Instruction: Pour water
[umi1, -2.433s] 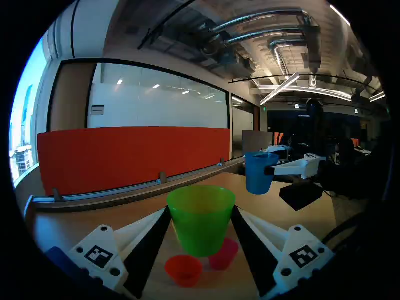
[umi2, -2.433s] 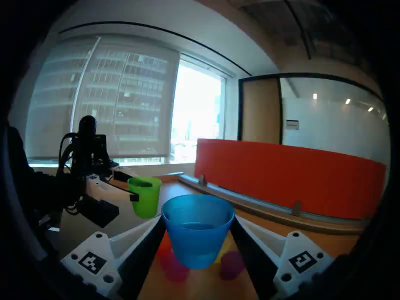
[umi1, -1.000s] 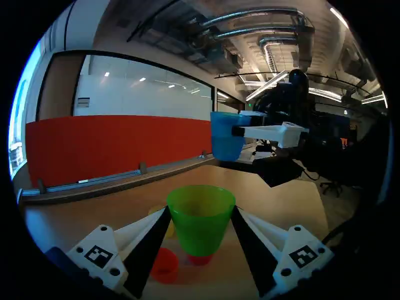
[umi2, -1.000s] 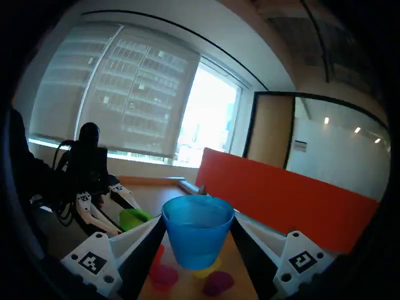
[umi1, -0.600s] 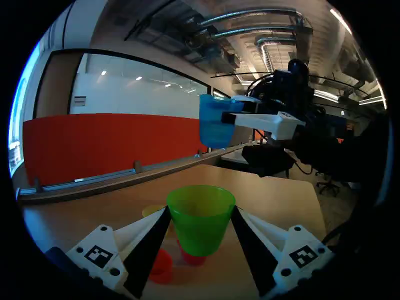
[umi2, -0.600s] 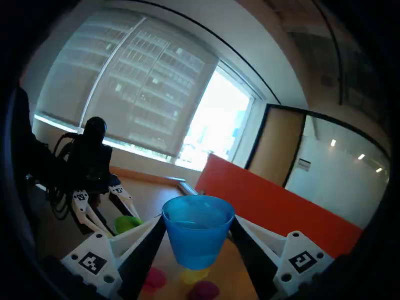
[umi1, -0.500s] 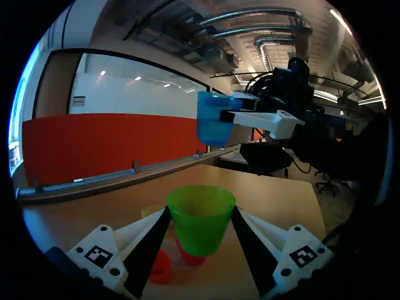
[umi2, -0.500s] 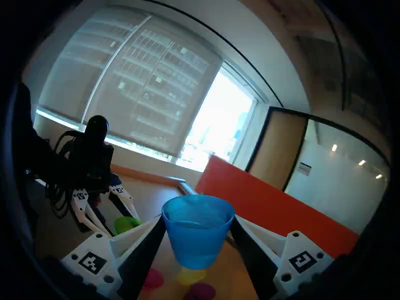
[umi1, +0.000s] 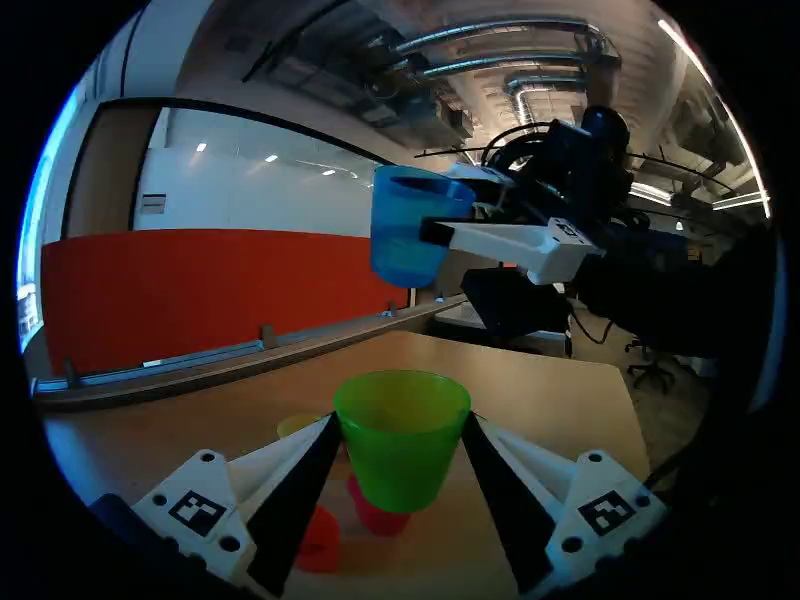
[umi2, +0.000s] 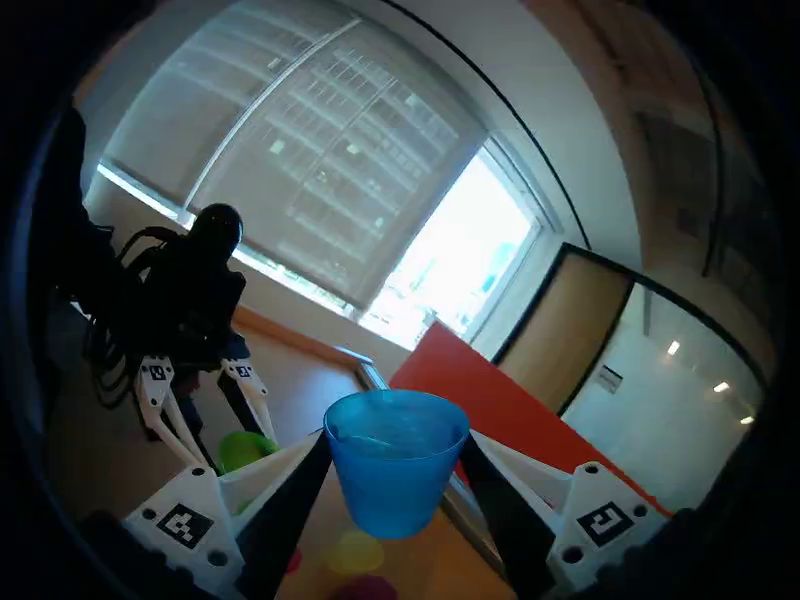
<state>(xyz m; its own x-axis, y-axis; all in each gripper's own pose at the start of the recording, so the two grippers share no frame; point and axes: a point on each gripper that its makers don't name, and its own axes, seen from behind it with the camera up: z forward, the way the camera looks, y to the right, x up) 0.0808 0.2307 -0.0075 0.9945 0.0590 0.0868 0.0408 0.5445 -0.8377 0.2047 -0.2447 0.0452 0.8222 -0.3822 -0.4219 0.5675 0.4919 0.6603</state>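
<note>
Two cups gripped, blue held above green

In the left gripper view, an orange partition (umi1: 200, 290) ran along the far edge of the table (umi1: 560, 400) at the left. Nearer, a small yellow cup (umi1: 297, 425) and a small red cup (umi1: 318, 535) sat on the table beside the left finger. At centre, the left gripper (umi1: 401, 425) had closed partway, both fingers pressed to the sides of the green cup (umi1: 402, 460), which stood upright and clear of the table. Above it and a little to its left, the blue cup (umi1: 400, 250) hung in the air, tipped slightly. The right gripper (umi1: 415, 225) reached in from the right, its fingers clamped on that cup.

In the right gripper view, the left gripper stood at the lower left with the green cup between its fingertips, low and apart from the blue cup. At centre, the blue cup sat pinched between both fingers, with water (umi2: 385, 440) inside. A bright window (umi2: 440, 270) lay beyond, and the partition ran off to the right.
</note>
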